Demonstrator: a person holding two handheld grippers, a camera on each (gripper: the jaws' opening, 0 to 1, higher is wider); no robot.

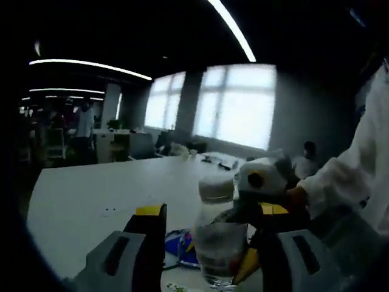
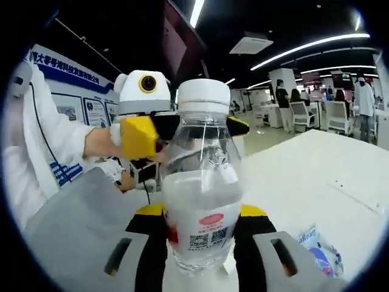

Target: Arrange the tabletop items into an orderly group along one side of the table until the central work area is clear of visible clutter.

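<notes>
A clear water bottle (image 2: pixel 202 182) with a white cap and a red label stands upright over the white table (image 2: pixel 316 176). My right gripper (image 2: pixel 202 237) is shut on its lower body, one jaw pressed against each side. In the left gripper view the same bottle (image 1: pixel 217 234) sits between the jaws of my left gripper (image 1: pixel 216 228), which is open with a gap on the left side. The left gripper (image 2: pixel 182 131) also appears in the right gripper view, its yellow jaws spread to either side of the bottle's shoulder. A hand holds the right gripper (image 1: pixel 262 177) behind the bottle.
A blue and white packet (image 2: pixel 320 250) lies flat on the table beside the bottle, also seen low between the left jaws as the packet (image 1: pixel 181 242). The person's white sleeve (image 1: pixel 358 164) is close on one side. Desks, chairs and people stand far behind.
</notes>
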